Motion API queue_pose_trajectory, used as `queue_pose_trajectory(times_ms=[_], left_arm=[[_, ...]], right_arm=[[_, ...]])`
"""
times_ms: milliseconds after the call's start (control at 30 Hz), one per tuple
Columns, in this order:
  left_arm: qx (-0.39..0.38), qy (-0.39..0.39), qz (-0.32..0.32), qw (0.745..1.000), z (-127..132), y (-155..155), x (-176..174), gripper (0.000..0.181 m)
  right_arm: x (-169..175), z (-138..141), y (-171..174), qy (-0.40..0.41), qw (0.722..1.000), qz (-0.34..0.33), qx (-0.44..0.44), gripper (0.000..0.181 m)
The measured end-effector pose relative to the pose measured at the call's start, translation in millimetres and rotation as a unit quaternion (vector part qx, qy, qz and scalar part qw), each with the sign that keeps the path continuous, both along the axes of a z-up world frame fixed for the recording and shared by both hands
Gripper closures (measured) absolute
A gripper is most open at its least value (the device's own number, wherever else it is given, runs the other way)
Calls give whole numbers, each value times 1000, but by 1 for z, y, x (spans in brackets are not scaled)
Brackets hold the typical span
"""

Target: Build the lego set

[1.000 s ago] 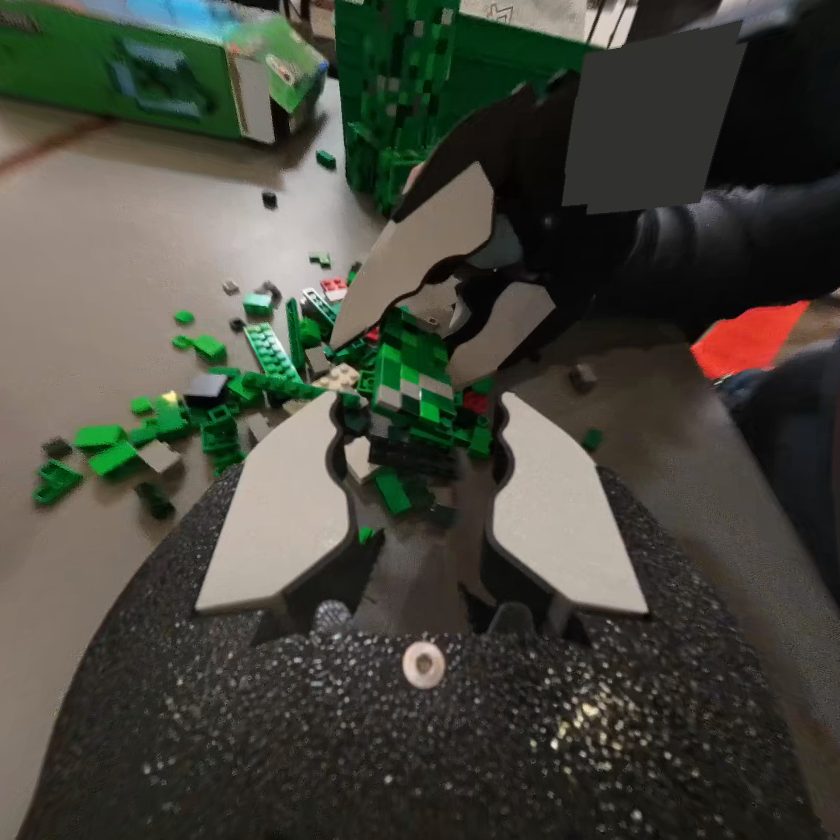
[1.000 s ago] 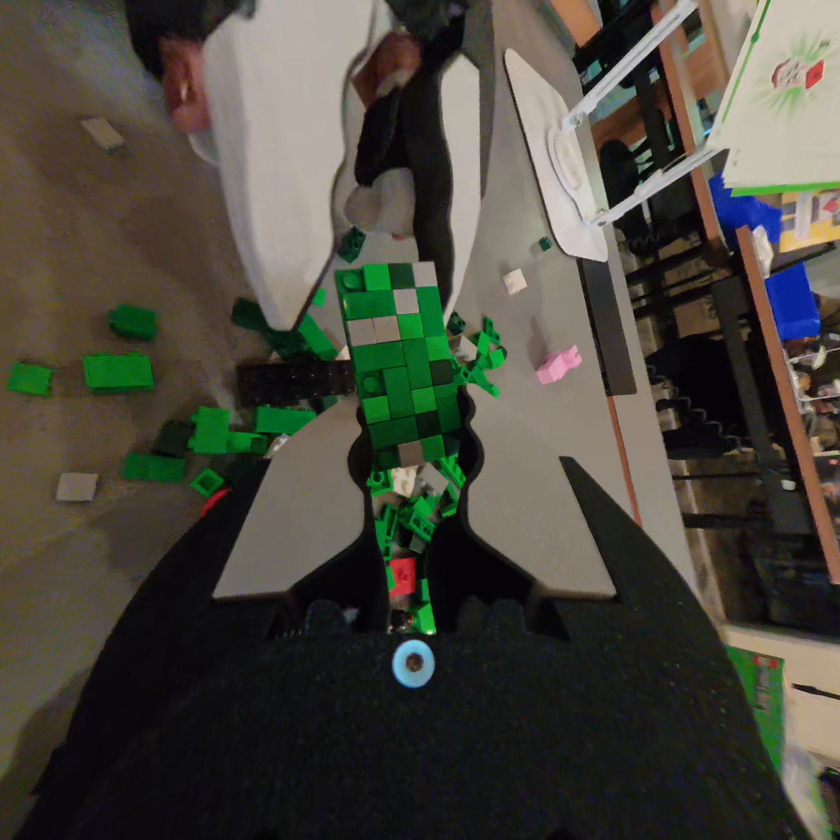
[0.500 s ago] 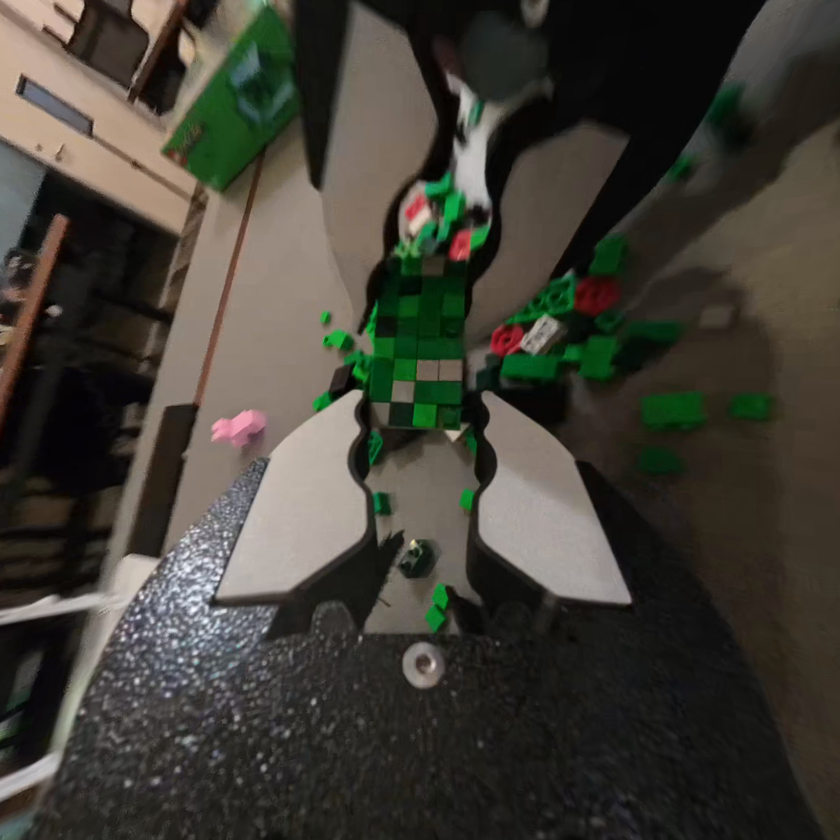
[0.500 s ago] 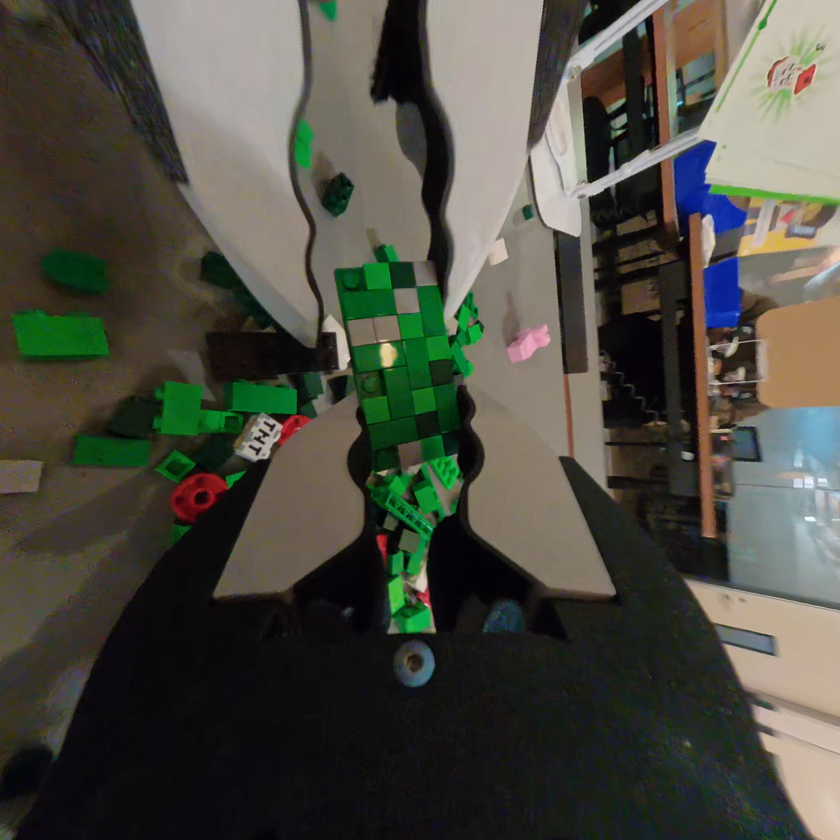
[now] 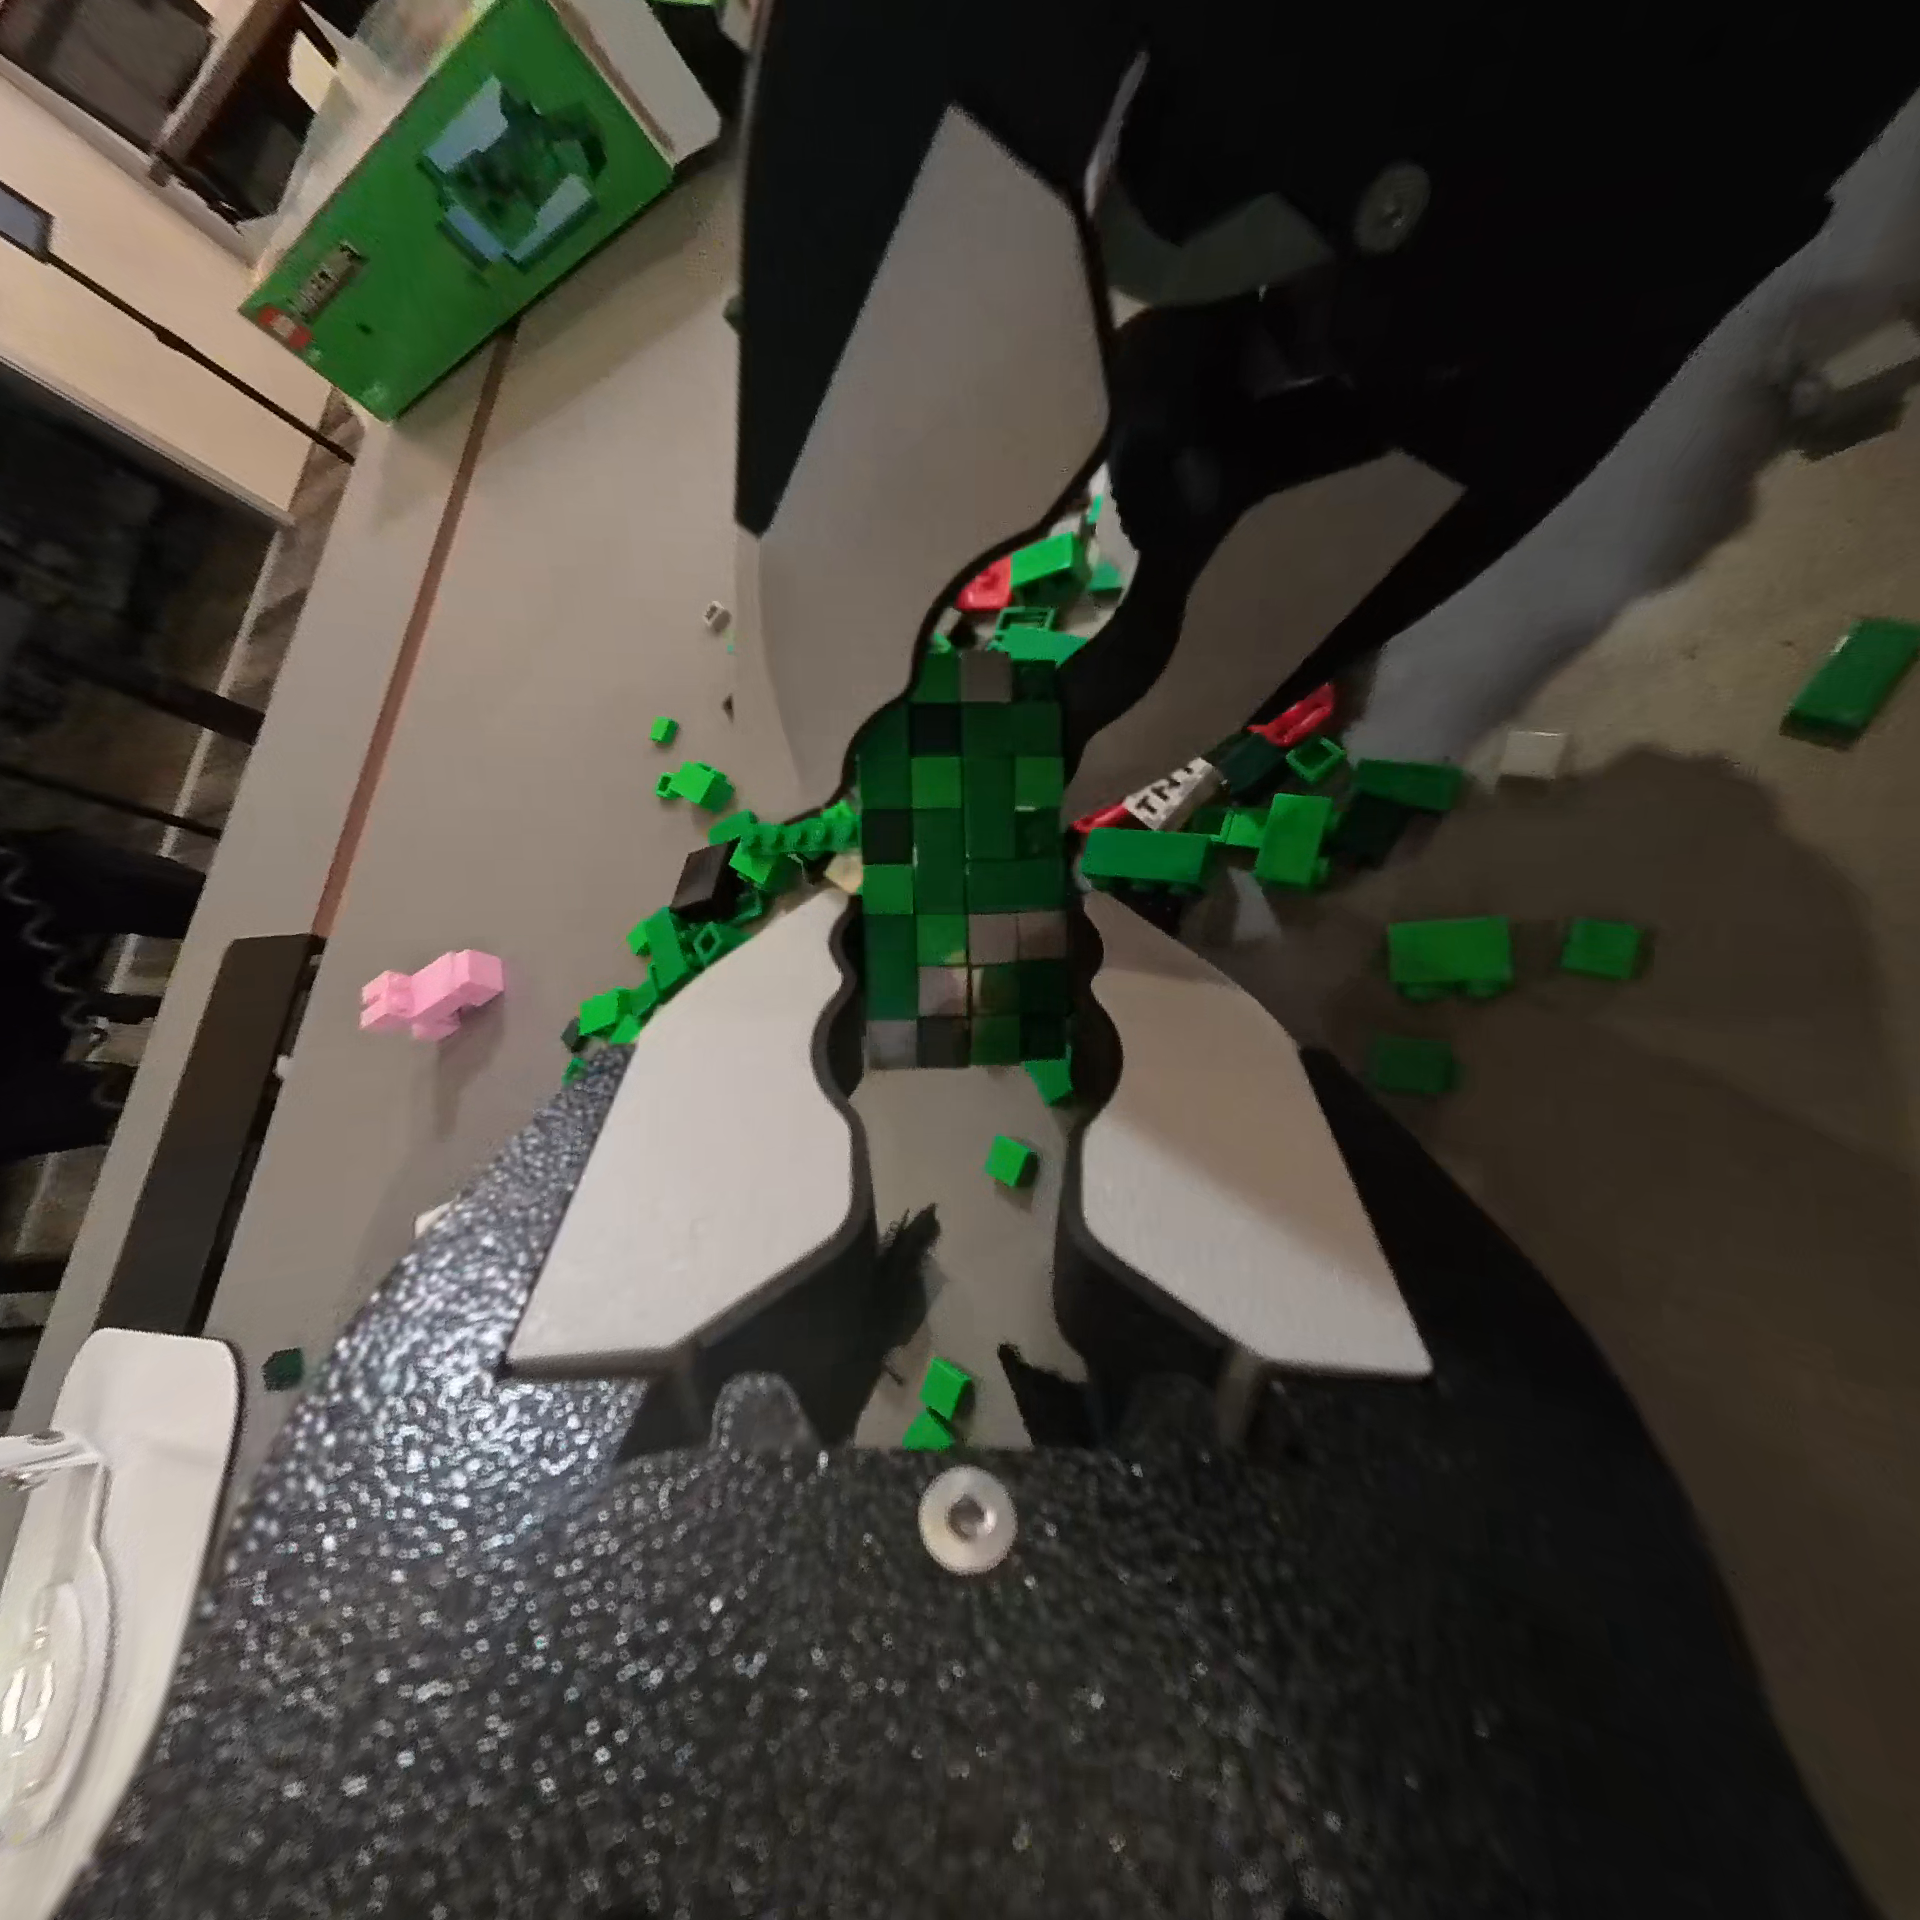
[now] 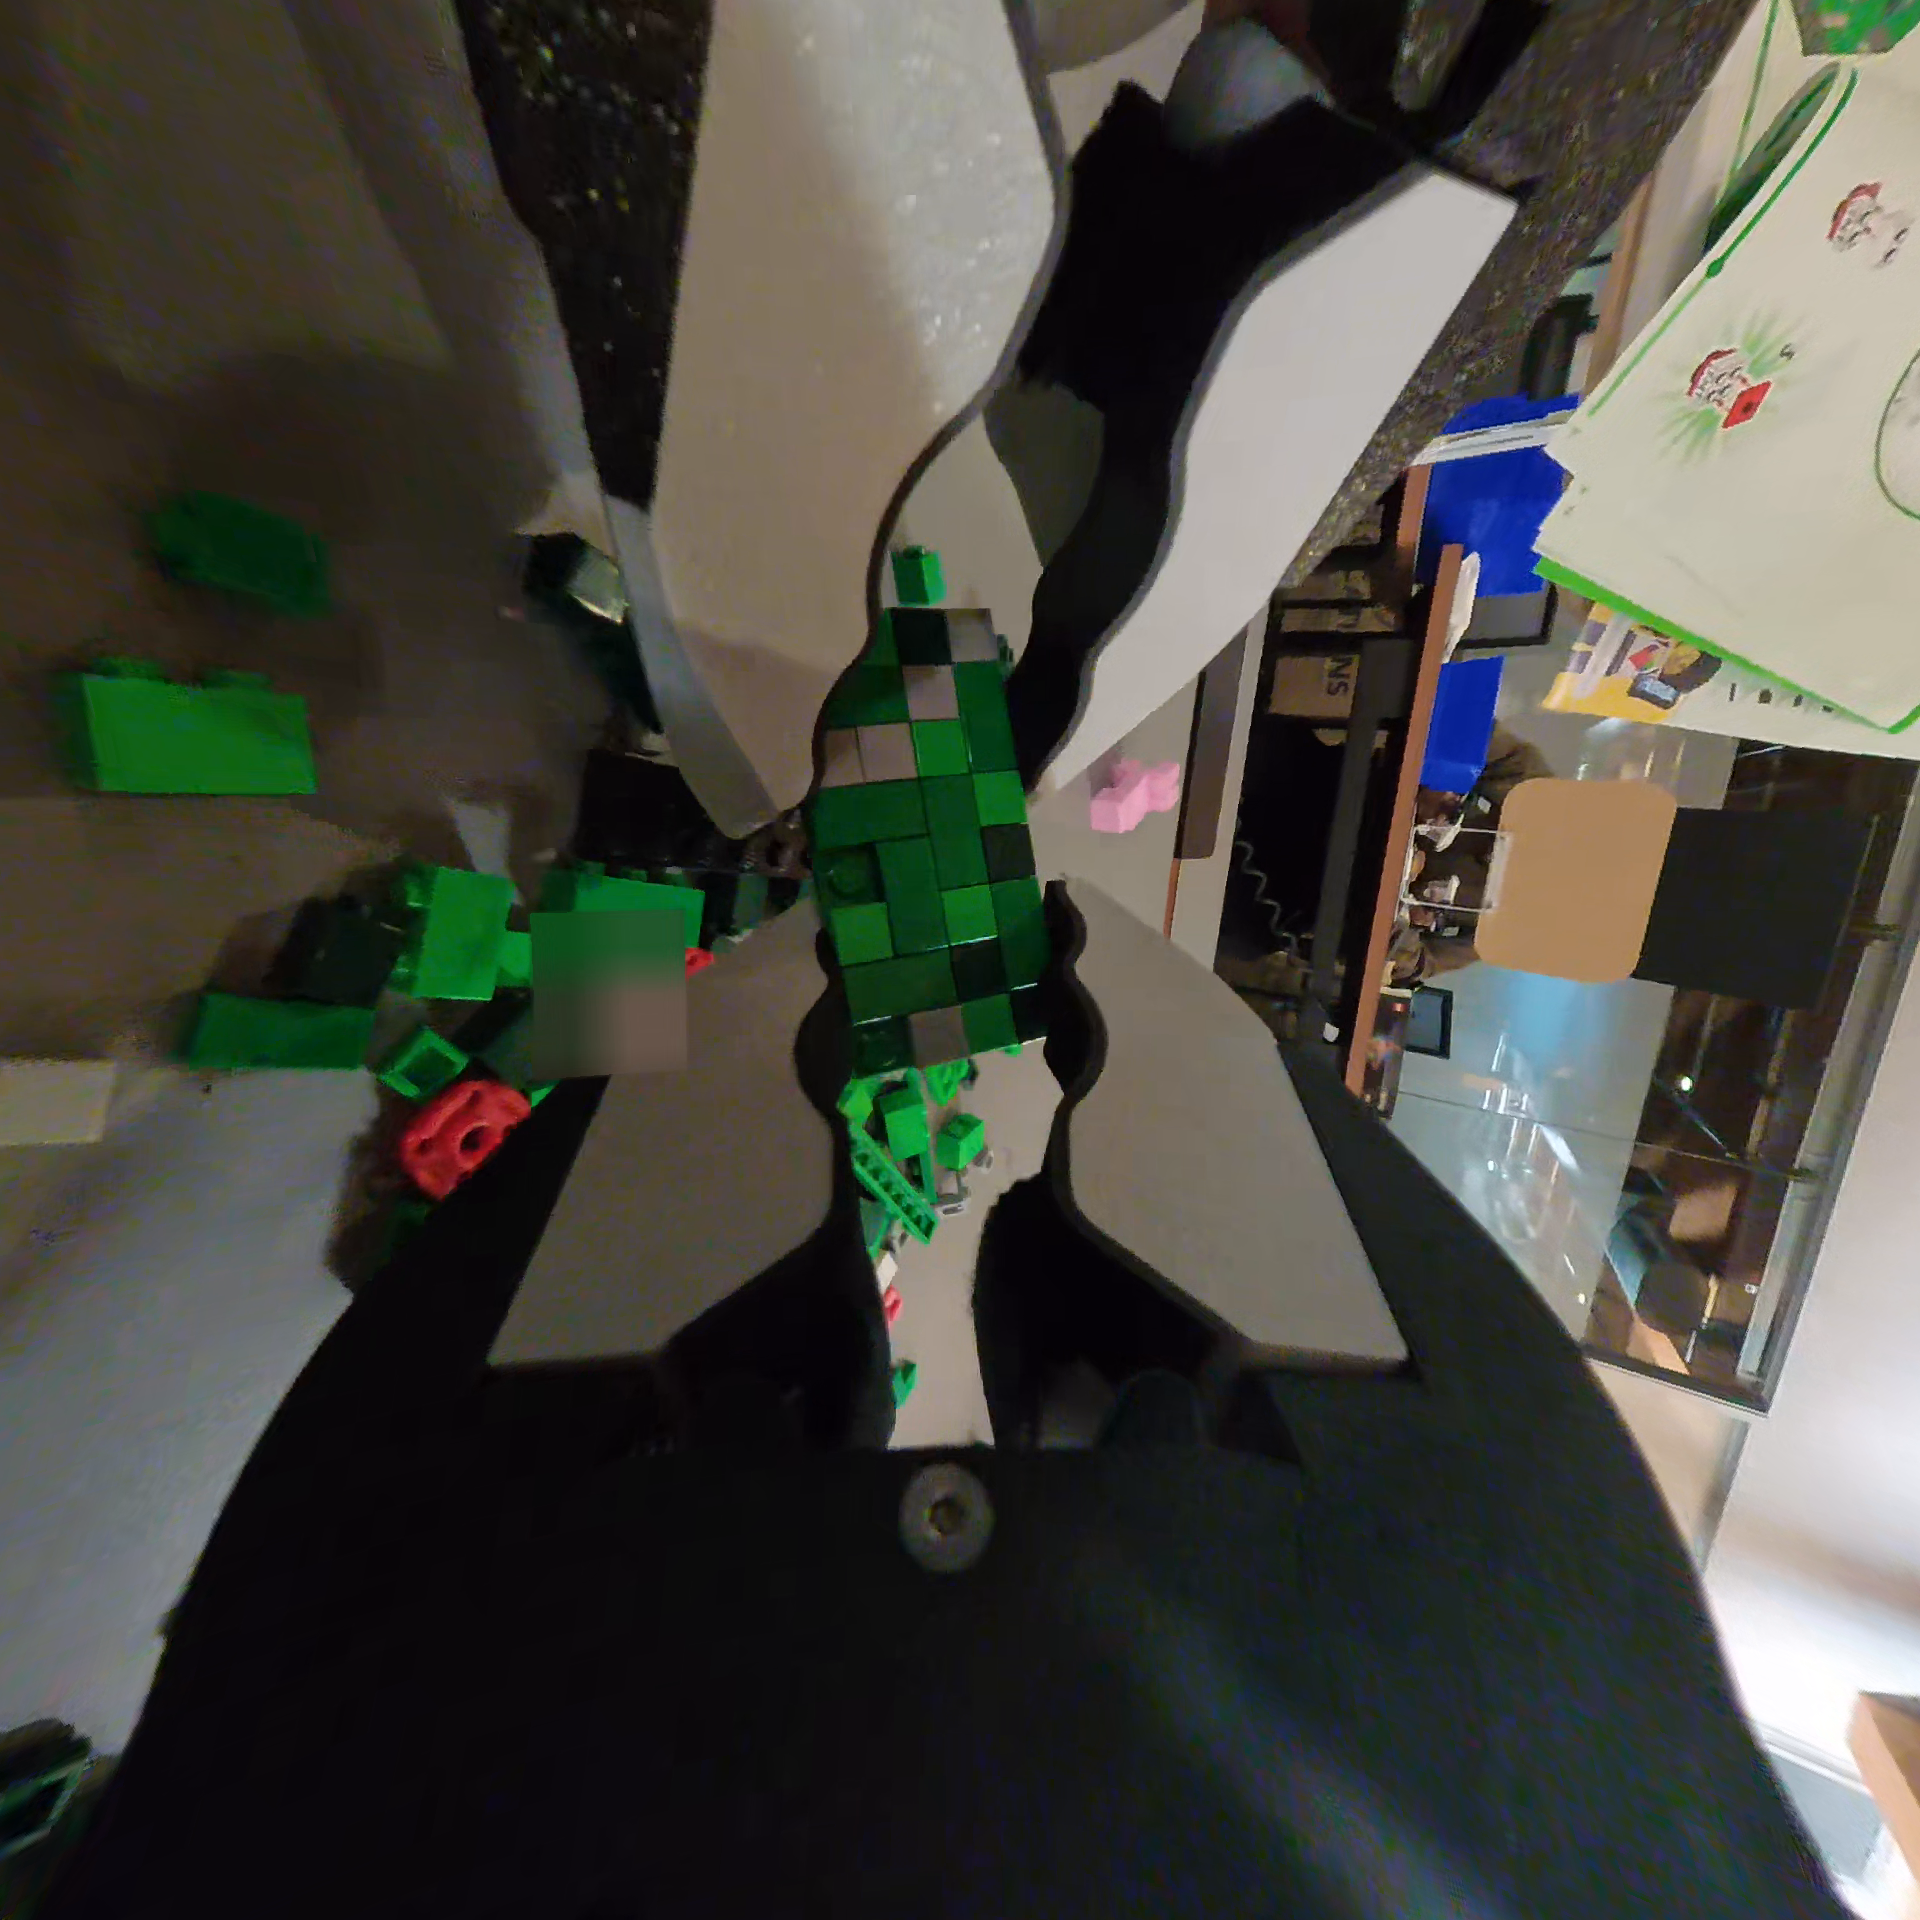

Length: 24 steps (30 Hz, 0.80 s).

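Opposed wrist cameras, close range.
Each looks along its own fingers, down at the counter; both share the green brick column and pink piece.

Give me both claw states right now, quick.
Left claw: shut on one end of the green block column.
Right claw: shut on the other end of the same green block column.

a grey tabletop with a brown edge strip fills most of both views under dim, warm light. beyond its edge stand dark shelving and, in the right wrist view, glass partitions and blue bins.
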<state>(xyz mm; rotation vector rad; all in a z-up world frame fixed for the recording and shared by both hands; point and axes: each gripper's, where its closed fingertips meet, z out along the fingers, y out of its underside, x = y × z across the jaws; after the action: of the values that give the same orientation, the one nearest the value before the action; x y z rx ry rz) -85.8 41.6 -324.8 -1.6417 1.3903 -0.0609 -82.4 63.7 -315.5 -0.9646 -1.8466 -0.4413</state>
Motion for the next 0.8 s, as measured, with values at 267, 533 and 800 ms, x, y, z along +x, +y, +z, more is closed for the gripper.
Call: queue_pose_trajectory(times_ms=[267, 533, 800], left_arm=[[-86, -63, -29, 994, 1, -10, 0, 145], [-132, -139, -26, 981, 9, -9, 0, 159], [-96, -106, 7, 990, 1, 2, -6, 157]], right_arm=[[-5, 6, -2, -15, 995, 39, 87, 145], [-4, 4, 6, -21, 991, 43, 125, 146], [-3, -9, 13, -23, 996, 26, 83, 146]])
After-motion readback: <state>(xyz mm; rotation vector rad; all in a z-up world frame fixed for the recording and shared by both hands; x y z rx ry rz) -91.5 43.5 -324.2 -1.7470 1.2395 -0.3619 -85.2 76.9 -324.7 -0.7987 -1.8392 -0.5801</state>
